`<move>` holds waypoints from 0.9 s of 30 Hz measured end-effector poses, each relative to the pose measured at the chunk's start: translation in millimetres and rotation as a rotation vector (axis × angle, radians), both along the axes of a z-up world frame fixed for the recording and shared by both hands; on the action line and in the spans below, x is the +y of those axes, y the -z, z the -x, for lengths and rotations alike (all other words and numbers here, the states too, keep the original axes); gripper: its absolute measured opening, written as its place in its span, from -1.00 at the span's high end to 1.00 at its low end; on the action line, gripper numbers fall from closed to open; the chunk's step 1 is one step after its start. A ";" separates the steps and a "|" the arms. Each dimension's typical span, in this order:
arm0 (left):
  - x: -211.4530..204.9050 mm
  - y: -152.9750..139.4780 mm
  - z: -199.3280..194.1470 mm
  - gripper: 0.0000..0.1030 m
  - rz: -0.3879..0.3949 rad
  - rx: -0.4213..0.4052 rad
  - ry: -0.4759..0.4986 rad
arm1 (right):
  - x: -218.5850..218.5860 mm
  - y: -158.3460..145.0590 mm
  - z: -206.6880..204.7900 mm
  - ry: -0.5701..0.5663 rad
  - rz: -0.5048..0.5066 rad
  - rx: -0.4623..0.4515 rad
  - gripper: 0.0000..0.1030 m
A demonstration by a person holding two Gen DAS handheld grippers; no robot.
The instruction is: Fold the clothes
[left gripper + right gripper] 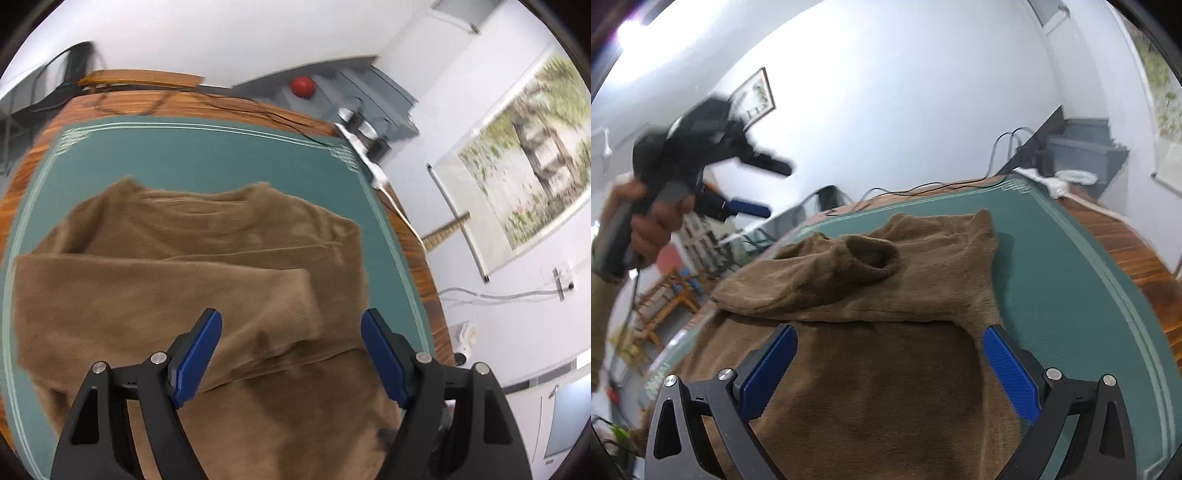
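On the green mat (207,158), a soft, limp brown sweater (192,280) lies part-folded — best gripped at hem corners; both claws — left claw (291,325), right claw (888,341) — are spread, empty.

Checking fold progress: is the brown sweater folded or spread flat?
Partly folded. The brown sweater lies on the green mat with a sleeve laid across its body.

Brown fleece sweater (207,280) lies mostly flat on the green mat (207,155) covering the bench, partly folded: one sleeve (159,284) is laid across the body w/ its cuff end near the middle. In the right wrist view that sleeve (812,277) sits on top of the torso, cuff opening (873,253) gaping upward. Fabric is soft, fuzzy, lightly rumpled, w/ a fold line running across the lower body.
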State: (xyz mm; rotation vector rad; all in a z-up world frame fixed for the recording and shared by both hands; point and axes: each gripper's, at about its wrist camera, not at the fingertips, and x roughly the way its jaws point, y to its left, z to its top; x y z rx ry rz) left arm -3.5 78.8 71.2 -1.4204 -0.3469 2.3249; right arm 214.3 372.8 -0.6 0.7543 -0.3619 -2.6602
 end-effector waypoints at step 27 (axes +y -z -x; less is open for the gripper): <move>-236.9 124.6 -27.8 -0.58 0.078 -0.088 -0.245 | -72.5 -18.7 199.4 -0.200 0.092 -0.464 -0.48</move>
